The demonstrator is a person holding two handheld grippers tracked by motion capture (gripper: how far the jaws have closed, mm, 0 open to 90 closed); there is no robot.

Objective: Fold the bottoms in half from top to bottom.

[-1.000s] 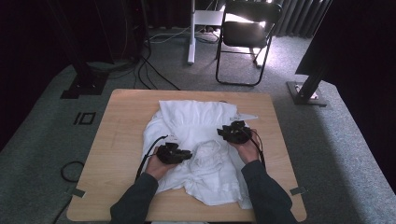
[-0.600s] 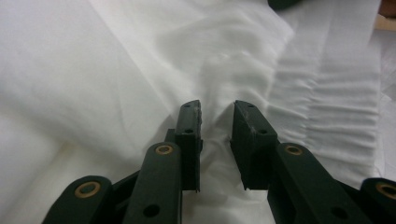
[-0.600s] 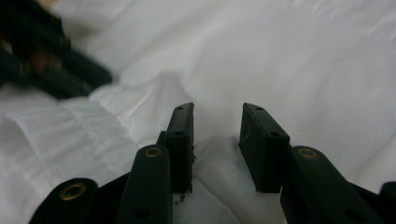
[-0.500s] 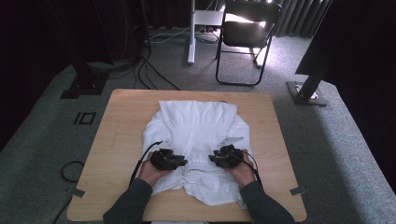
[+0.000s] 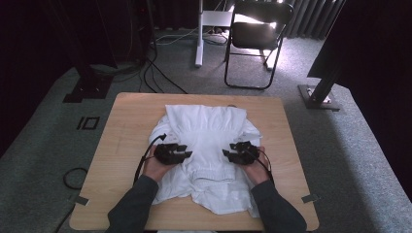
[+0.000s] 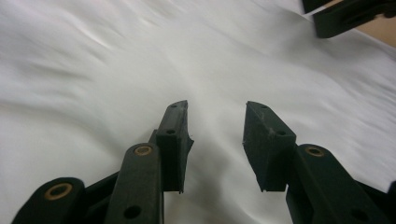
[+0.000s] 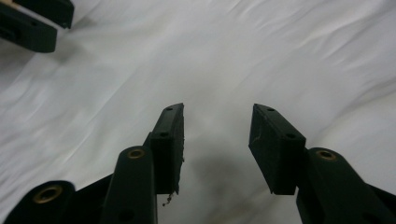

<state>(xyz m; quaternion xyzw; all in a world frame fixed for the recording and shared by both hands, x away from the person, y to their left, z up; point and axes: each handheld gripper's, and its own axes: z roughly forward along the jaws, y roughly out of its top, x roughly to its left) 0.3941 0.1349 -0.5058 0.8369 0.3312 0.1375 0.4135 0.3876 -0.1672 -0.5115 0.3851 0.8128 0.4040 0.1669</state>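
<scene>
The garment (image 5: 209, 141) is soft white cloth, matt and creased. The bench (image 5: 121, 141) is smooth pale wood. Each gripper (image 6: 215, 140) is matt black plastic, with brass-coloured rivets.

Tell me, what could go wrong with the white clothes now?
The right gripper and left gripper have just been opening, with nothing between their jaws, so the folded white garment might spring open again. Its near edge lies close to the table edge, so a tug could pull it off.

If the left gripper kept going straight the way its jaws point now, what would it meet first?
Most likely the white cloth garment lying just ahead of the left gripper, whose open jaws have just been opening with nothing between them. The right gripper lies farther off; depth is unclear.
</scene>
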